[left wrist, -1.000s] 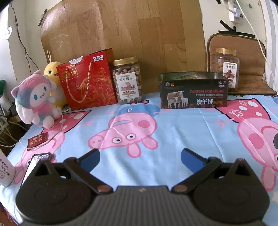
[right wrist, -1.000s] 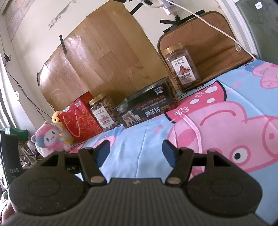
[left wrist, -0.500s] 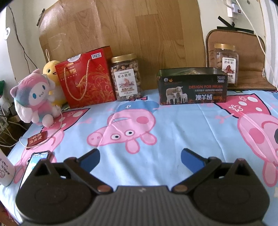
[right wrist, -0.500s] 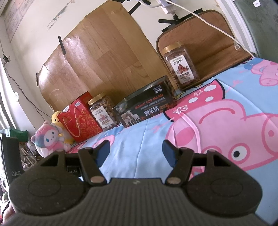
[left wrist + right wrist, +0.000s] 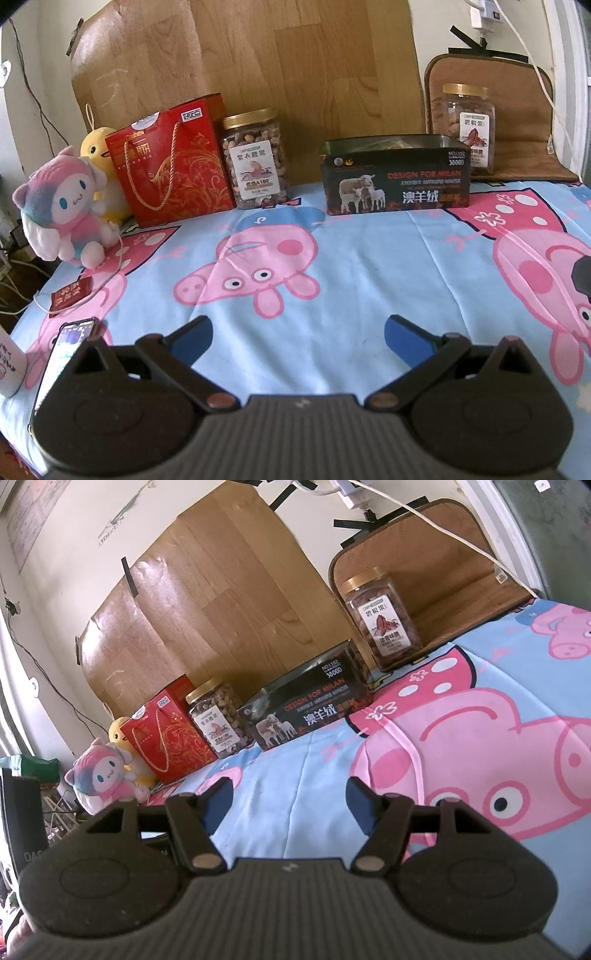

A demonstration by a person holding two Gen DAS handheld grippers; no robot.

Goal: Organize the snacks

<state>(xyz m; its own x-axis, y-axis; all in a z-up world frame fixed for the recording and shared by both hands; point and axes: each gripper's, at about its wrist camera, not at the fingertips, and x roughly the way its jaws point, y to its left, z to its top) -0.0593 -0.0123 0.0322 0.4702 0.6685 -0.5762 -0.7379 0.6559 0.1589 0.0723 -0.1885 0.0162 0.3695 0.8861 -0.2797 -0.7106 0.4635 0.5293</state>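
blue-padded left tongs (image 5: 297, 334) agape, right tongs (image 5: 290, 799) agape, nut jar (image 5: 255, 158) seemingly sealed

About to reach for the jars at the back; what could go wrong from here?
1. The pecan jar stands partly behind the black tin; reaching over may knock the tin.
2. The nut jar sits close beside the red gift bag, so a finger could snag its cord.
3. The bedsheet looks soft; tall jars may tip.

I'm in a home, likely a bedroom: a cartoon-pig bedsheet (image 5: 369, 258) covers the surface before me, plush toys (image 5: 62, 206) sit at its edge, a phone (image 5: 66, 347) lies charging, and a power strip (image 5: 487, 11) hangs taped to the painted wall.
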